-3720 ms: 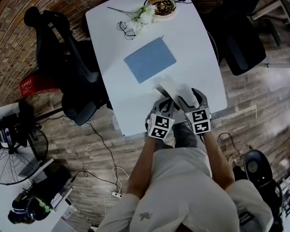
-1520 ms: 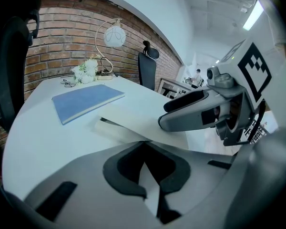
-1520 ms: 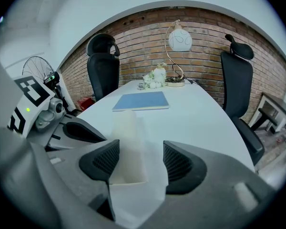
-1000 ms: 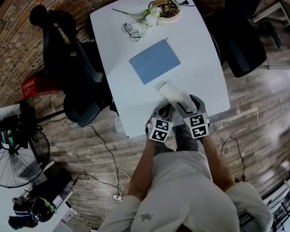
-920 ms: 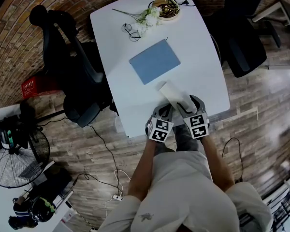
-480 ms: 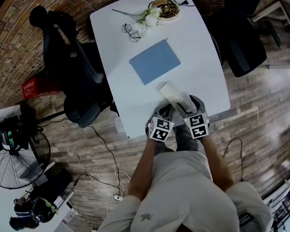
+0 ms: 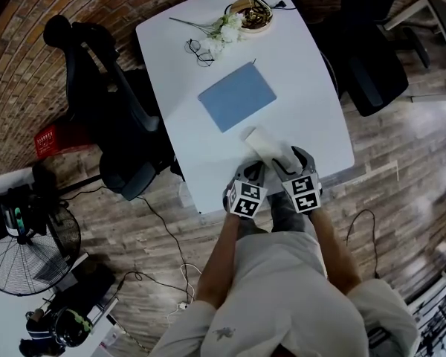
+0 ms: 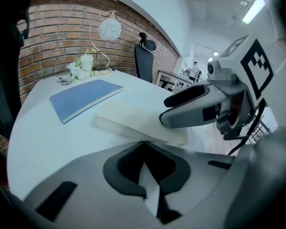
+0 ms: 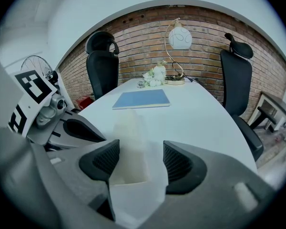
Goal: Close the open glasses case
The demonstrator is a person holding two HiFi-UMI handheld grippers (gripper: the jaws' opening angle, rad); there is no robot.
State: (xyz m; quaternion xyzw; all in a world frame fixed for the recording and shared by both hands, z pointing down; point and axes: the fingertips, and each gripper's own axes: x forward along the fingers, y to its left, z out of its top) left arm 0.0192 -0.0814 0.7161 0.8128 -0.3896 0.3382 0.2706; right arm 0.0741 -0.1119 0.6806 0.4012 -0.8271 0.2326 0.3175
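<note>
- Marker cubes on both your grippers carry black-and-white square codes.
- Your right gripper: jaws part-spread and clamped on the near end of the glasses case, with a ribbed pad against each side.
- Your left gripper: jaw tips pressed together, nose butted on the case's near edge, just left of the right gripper. A white sliver shows between the pads behind the tips; can't tell if it's case or table.
- The case is white and lies flat by the near edge of the white table. Can't tell if the lid is fully seated.
- Beyond the case, apart from it: a blue notebook, flat on the table.
- Further beyond the case, at the far end: eyeglasses, white flowers just beside them, then a lamp.
- Off the table, one black office chair stands left of the case and another right of it.
</note>
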